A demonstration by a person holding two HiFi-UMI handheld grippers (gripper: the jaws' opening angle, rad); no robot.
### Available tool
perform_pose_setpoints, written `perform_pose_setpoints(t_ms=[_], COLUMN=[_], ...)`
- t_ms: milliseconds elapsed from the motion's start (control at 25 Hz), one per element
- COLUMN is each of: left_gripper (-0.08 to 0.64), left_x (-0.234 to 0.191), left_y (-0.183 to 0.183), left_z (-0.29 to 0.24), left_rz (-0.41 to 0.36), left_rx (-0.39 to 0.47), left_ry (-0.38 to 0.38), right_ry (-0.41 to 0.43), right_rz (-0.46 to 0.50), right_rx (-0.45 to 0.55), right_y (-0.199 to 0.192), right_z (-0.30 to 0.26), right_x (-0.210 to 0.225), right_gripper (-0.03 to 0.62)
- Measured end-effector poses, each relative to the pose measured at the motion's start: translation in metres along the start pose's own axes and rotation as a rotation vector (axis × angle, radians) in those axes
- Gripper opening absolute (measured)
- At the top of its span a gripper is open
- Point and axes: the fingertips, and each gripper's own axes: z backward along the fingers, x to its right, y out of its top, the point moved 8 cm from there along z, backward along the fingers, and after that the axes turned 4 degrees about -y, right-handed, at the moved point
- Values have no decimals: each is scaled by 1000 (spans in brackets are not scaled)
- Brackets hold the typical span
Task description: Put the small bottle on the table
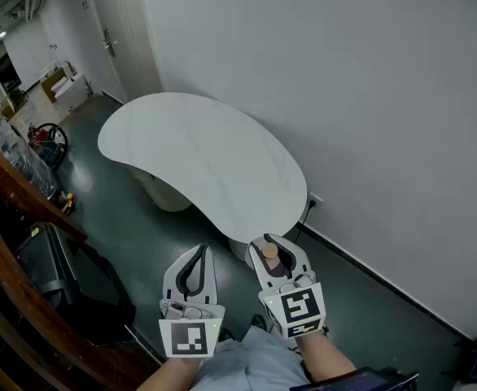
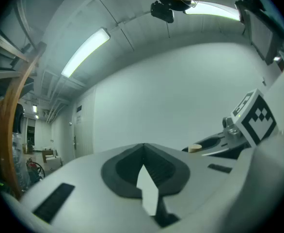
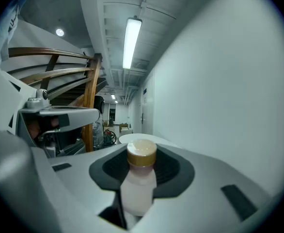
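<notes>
Head view: the white, rounded table [image 1: 198, 153] stands ahead on a dark floor, its near edge just beyond both tools. The right gripper [image 1: 273, 241] hangs over the floor just short of that near edge, and the small bottle [image 1: 270, 254] sits upright between its jaws, tan cap showing. The left gripper [image 1: 196, 255] hangs beside it, further from the edge, its jaws drawn together into a closed loop with nothing in them. The bottle is not yet over the table

Left gripper view: the left gripper [image 2: 143, 147] has its jaws meeting at the tip, with only a pale sliver of gap below and no object there. The right gripper [image 2: 239, 130] shows at the right, with the bottle's cap [image 2: 195, 148] peeking out. The table is not in this view

Right gripper view: the jaws of the right gripper [image 3: 141, 152] are closed on the pale body of the small bottle [image 3: 138, 181], below its cap. The table [image 3: 132, 139] shows beyond as a thin white slab

Risk, as I judge it: any slackening of the jaws here would drop the bottle to the floor, since nothing lies under it. Set down too close to the near edge, or released tilted, it could topple and roll off

The bottle's base is hidden by the jaws, so how squarely it would land cannot be told. Any label is unreadable, and the person's arms are cut off at the frame's bottom
</notes>
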Motion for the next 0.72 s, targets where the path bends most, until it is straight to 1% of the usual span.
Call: perform_pose_setpoints(t_ms=[160,440,720], left_gripper=[3,3,3], left_x=[6,14,24], left_y=[0,-1,2], left_z=[-6,-13,-23], left_rz=[8,-3,-24], left_rx=[-2,-11,-12], left_ry=[8,17,58], right_ry=[4,24,66], right_rz=[5,6,0], right_rx=[0,-3,10], right_y=[-1,-4,-3], right_z=[0,0,-7], right_x=[8,19,36], right_gripper=[114,114,114])
